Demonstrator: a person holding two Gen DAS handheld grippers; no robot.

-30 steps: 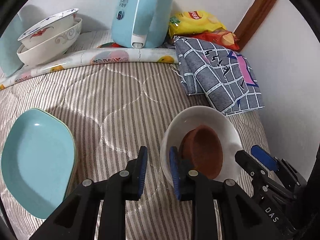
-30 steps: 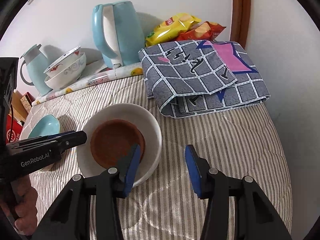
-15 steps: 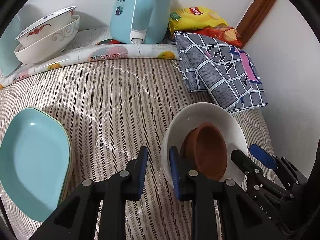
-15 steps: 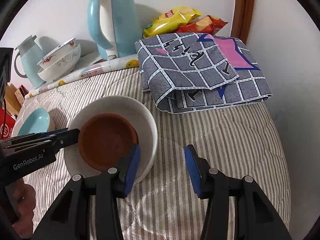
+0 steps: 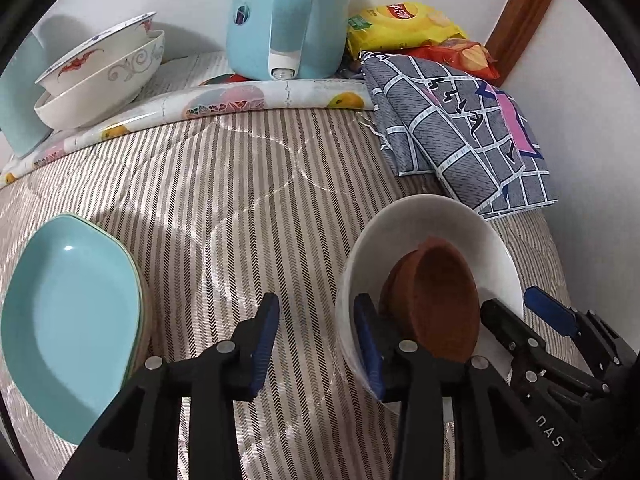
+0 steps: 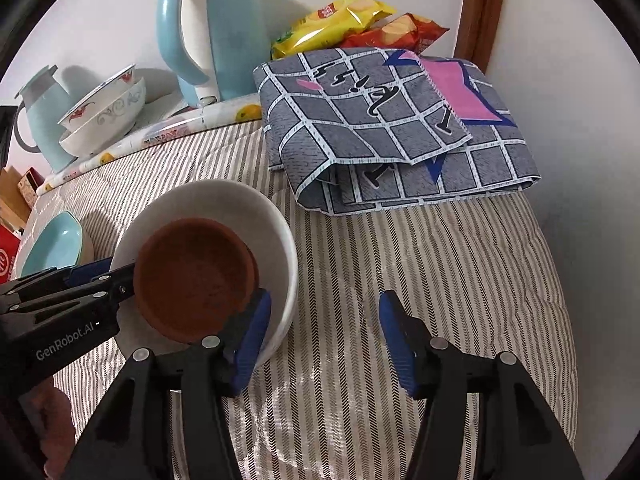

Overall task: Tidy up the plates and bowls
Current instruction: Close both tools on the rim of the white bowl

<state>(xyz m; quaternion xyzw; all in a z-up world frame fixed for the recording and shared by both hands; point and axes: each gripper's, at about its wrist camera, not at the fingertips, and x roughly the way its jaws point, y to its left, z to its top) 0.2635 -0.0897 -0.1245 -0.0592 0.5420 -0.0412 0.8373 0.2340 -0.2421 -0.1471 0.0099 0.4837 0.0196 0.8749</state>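
A white bowl [image 5: 440, 220] [image 6: 224, 200] sits on the striped quilt with a brown bowl [image 5: 440, 292] [image 6: 192, 276] tilted inside it. My left gripper [image 5: 316, 344] [image 6: 120, 276] straddles the bowl's left rim. Its jaws are opening and the pads do not press the rim. My right gripper [image 6: 324, 332] [image 5: 516, 308] stands at the opposite rim, one finger over the bowl's edge, the other over bare quilt, and its jaws are opening too. Stacked teal plates [image 5: 68, 312] [image 6: 56, 244] lie to the left. Two patterned bowls [image 5: 104, 76] [image 6: 108, 112] are nested at the back left.
A light blue kettle [image 5: 288, 12] [image 6: 224, 32] and chip bags [image 5: 400, 24] [image 6: 332, 24] stand at the back wall. A folded grey checked cloth [image 5: 460, 132] [image 6: 380, 120] lies just behind the white bowl. A teal jug [image 6: 40, 116] stands far left. A rolled fruit-print mat [image 5: 240, 98] edges the quilt.
Both grippers' jaws have spread wider apart. The white bowl with the brown bowl inside stays between the two grippers on the quilt.
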